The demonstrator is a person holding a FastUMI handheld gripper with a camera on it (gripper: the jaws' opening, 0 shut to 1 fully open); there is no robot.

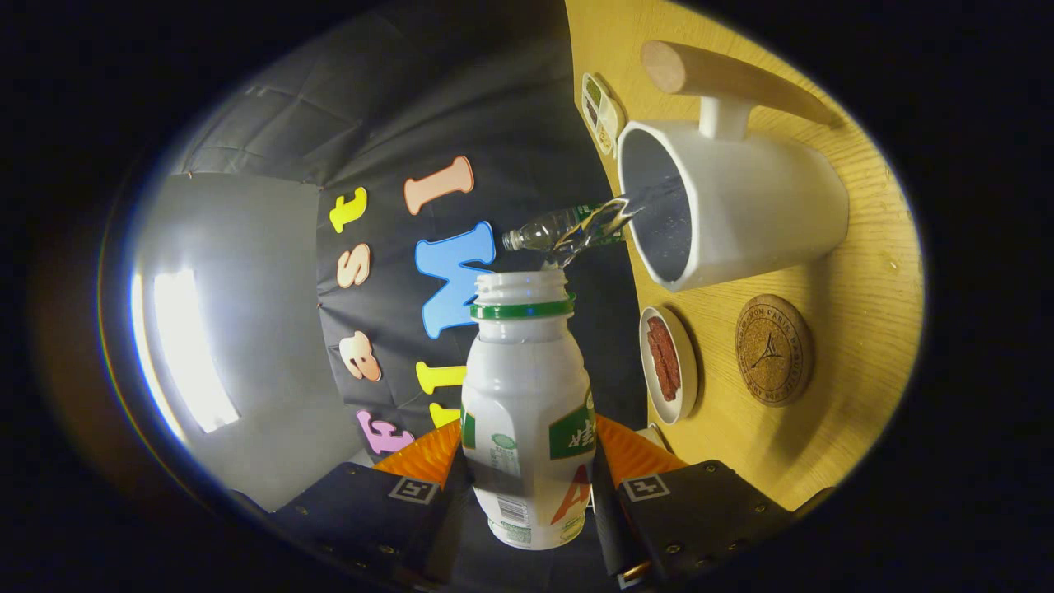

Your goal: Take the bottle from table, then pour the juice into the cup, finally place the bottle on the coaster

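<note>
we see the claw (527, 494) closed on the white plastic bottle (527, 412), one finger pressing each side of its lower body, so the bottle sits right between the fingers and reaches out ahead of them. the bottle is squat and ribbed, with a green ring under its open, uncapped threaded neck, and a green, white and red label round its body. the whole view is rolled over, so the tabletop (856, 387) stands like a wall on the right side. from the bottle's mouth a clear stream of juice (576, 231) arcs rightward into the white cup (741, 214), whose open mouth faces us just beyond the bottle's neck. the cup has a long wooden handle (725, 74) fixed to its side by a white stub. near the cup, on the tabletop, sits a small white dish (669, 364) with reddish-brown strips in it, and just beside that dish, farther right, lies a round cork coaster (774, 349) with a printed emblem, well apart from the bottle.
</note>
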